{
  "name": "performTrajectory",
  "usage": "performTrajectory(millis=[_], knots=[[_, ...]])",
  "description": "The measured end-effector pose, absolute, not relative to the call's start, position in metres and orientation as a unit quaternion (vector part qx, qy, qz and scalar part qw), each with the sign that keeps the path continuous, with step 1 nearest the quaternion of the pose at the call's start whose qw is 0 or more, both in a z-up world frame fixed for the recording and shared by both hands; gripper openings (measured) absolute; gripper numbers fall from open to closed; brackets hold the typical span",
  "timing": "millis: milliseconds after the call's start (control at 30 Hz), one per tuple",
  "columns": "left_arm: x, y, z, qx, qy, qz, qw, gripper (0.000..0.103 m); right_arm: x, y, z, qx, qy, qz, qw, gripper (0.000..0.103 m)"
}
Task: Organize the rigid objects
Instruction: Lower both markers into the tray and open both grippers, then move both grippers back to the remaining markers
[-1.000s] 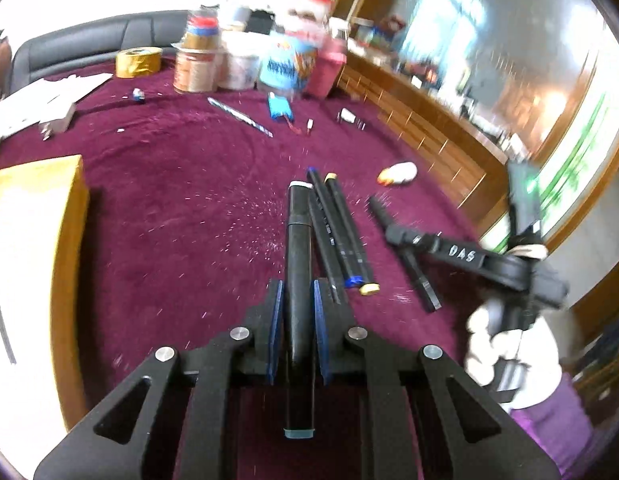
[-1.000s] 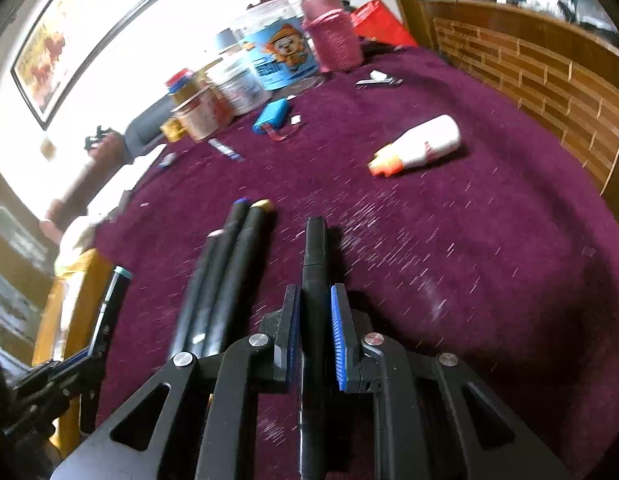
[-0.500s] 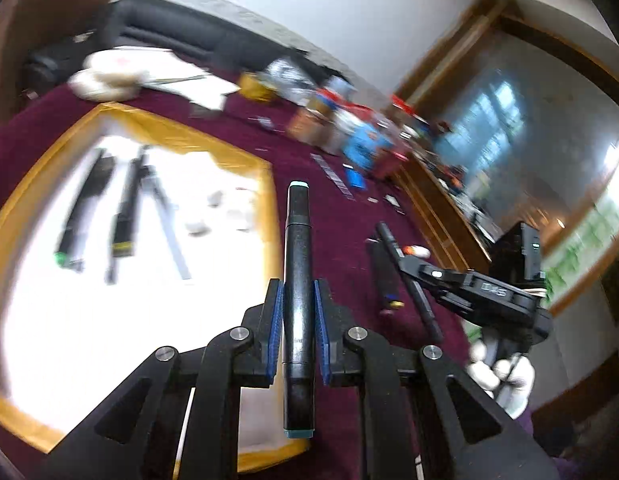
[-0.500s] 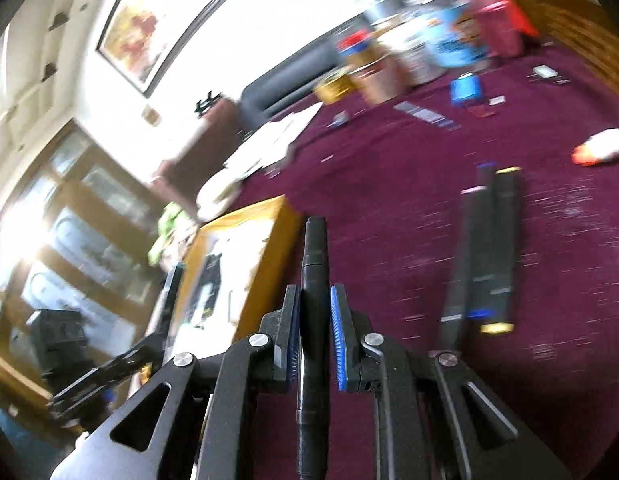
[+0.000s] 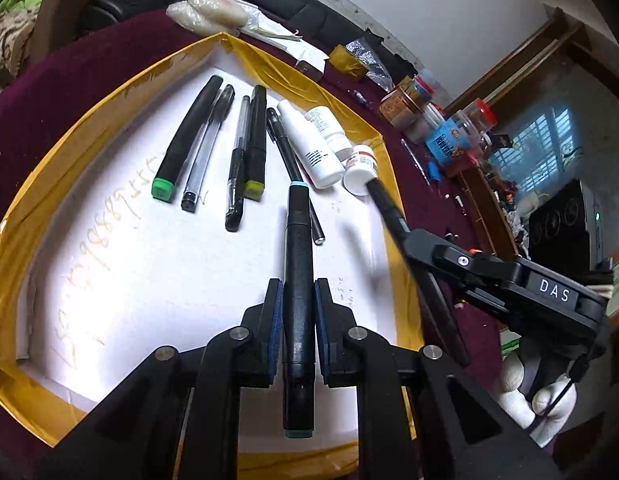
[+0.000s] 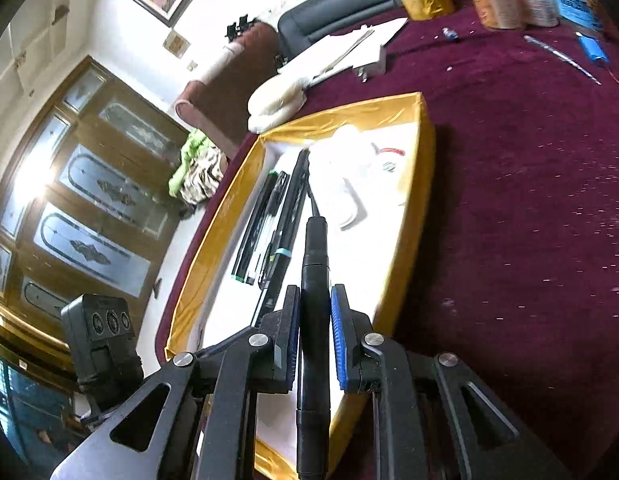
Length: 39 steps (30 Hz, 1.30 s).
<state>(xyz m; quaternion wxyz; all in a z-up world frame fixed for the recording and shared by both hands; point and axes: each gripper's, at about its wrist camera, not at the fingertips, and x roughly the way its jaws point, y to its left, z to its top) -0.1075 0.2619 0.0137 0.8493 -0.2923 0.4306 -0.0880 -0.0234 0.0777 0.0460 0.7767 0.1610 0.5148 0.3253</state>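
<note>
Maroon counter holds a tray with pens and bottles already inside. Each tool, left tool and right tool, clenches a marker over it, unplaced.

Tray sits on table w/ pens in a row inside: marker at 10 o'clock, 2 gel pens + another marker just right of it, bottles at 1 o'clock. Left gripper at 6 o'clock over tray, its marker pointing to 12. Right gripper at 3 o'clock at tray's right rim. Jars beyond tray at 2 o'clock.
</note>
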Motion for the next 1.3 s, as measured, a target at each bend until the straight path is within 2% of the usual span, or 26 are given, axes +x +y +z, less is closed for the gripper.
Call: performTrajectory(millis=[133, 233, 300, 367, 433, 567, 833, 900, 967, 1000, 1300], knots=[[-0.109, 0.26, 0.012, -0.282, 0.432, -0.084, 0.852, 0.016, -0.023, 0.096, 0.038, 0.148, 0.528, 0.316, 0.774, 0.014], [-0.111, 0.265, 0.013, -0.287, 0.429, -0.085, 0.852, 0.022, -0.02, 0.106, 0.032, 0.14, 0.537, 0.308, 0.773, 0.014], [-0.114, 0.268, 0.015, -0.291, 0.427, -0.085, 0.852, 0.036, -0.02, 0.11, 0.029, 0.134, 0.542, 0.301, 0.773, 0.014], [-0.116, 0.271, 0.018, -0.292, 0.424, -0.081, 0.854, 0.043, -0.022, 0.114, 0.027, 0.125, 0.542, 0.291, 0.779, 0.014], [-0.121, 0.277, 0.022, -0.292, 0.417, -0.071, 0.858, 0.044, -0.024, 0.117, 0.03, 0.11, 0.537, 0.283, 0.787, 0.014], [-0.128, 0.286, 0.029, -0.293, 0.402, -0.055, 0.865, 0.057, -0.027, 0.118, 0.032, 0.108, 0.533, 0.273, 0.793, 0.014], [-0.132, 0.288, 0.033, -0.295, 0.395, -0.04, 0.869, 0.057, -0.038, 0.08, 0.054, 0.098, 0.486, 0.26, 0.829, 0.015], [-0.131, 0.286, 0.034, -0.293, 0.396, -0.042, 0.869, 0.057, -0.042, 0.055, 0.063, 0.097, 0.462, 0.252, 0.845, 0.02], [-0.131, 0.283, 0.036, -0.29, 0.396, -0.043, 0.87, 0.057, -0.044, 0.026, 0.07, 0.097, 0.444, 0.232, 0.86, 0.032], [-0.132, 0.28, 0.038, -0.287, 0.395, -0.045, 0.872, 0.057, -0.044, 0.009, 0.071, 0.099, 0.437, 0.218, 0.867, 0.034], [-0.124, 0.248, 0.055, -0.254, 0.399, -0.061, 0.879, 0.057, -0.03, -0.152, 0.064, 0.13, 0.428, 0.044, 0.893, 0.035]])
